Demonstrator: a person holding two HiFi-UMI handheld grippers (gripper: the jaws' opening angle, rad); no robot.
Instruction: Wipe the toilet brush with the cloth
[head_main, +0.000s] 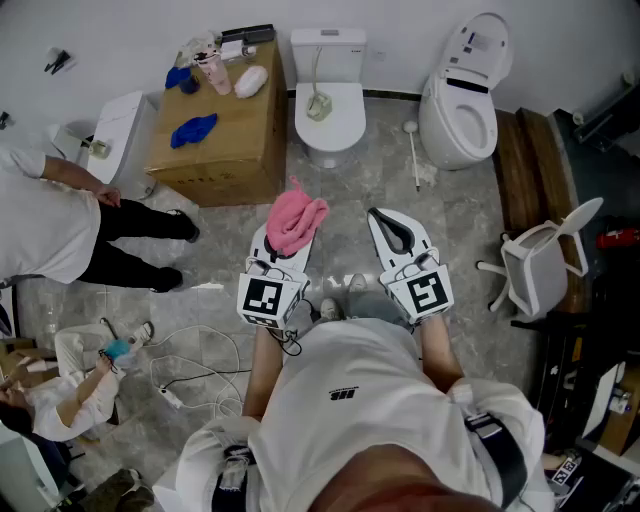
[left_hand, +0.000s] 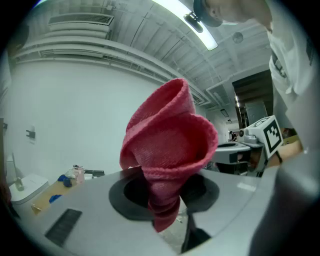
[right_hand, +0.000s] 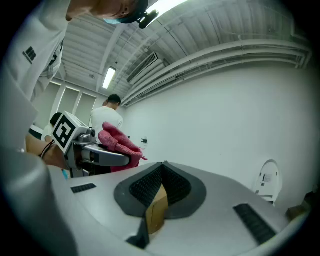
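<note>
My left gripper is shut on a pink cloth, which bunches up above its jaws. In the left gripper view the cloth fills the middle, pinched between the pads of that gripper. My right gripper is held level beside it, shut, with nothing in it; its pads meet at the tip. From the right gripper view the cloth shows to the left. A white toilet brush lies on the floor ahead, between two toilets, well apart from both grippers.
A white toilet stands straight ahead, another with its lid up at the right. A cardboard box with blue cloths stands at the left. One person stands at the left, another crouches by cables. A white chair is at the right.
</note>
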